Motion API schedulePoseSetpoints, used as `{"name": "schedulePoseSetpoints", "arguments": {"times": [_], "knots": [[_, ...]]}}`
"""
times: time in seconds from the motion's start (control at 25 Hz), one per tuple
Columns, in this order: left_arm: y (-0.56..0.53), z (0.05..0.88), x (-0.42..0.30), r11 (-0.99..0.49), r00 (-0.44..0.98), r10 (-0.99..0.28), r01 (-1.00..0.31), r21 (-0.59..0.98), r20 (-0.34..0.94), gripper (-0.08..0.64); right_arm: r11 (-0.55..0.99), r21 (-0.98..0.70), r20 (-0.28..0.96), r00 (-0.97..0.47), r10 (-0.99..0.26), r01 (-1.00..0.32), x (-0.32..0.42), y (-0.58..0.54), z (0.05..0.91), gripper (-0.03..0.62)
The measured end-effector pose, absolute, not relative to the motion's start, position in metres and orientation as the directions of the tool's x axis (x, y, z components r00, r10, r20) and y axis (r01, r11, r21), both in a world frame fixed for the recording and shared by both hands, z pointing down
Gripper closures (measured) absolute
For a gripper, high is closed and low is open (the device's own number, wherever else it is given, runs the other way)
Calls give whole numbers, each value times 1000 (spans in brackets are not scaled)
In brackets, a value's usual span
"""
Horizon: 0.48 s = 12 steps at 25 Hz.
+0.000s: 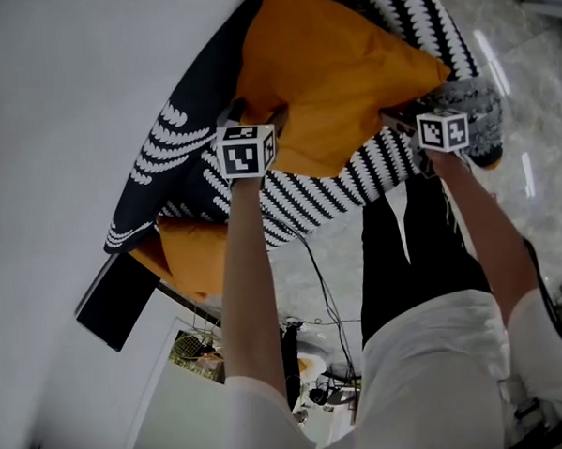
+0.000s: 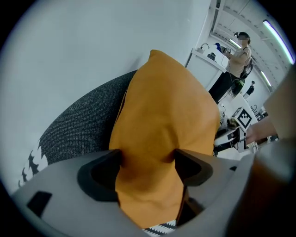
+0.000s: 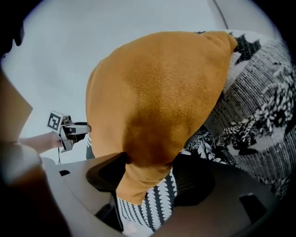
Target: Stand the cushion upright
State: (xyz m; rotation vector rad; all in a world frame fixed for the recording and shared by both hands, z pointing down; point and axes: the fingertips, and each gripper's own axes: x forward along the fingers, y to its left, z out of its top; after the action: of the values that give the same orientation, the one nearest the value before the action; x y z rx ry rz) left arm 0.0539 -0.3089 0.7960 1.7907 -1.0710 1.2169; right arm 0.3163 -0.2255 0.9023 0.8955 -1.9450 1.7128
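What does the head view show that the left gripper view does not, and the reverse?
Only the head view: a second orange cushion at the edge of the black-and-white cover. Only the left gripper view: the left gripper with jaws on either side of a corner of the orange cushion, and a person standing far behind. Both: that cushion and the right gripper.

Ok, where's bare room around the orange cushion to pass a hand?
Bare: grey seat back between the orange cushion and the white wall; patterned throw in front, between left gripper and right gripper. Crowded: knitted grey fabric by the right gripper; a second orange cushion at the throw's left end.
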Motion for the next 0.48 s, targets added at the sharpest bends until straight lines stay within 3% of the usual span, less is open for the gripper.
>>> {"name": "schedulePoseSetpoints", "arguments": {"times": [0.24,0.48], "knots": [[-298,789,60,-370,229,-250,-920,126,941,352,58,-721,662,-711,-237,-690,307,-229,890,416],[-281,765,55,-339,246,-265,-929,149,932,437,107,-724,649,-725,-231,-682,300,-222,865,457]]}}
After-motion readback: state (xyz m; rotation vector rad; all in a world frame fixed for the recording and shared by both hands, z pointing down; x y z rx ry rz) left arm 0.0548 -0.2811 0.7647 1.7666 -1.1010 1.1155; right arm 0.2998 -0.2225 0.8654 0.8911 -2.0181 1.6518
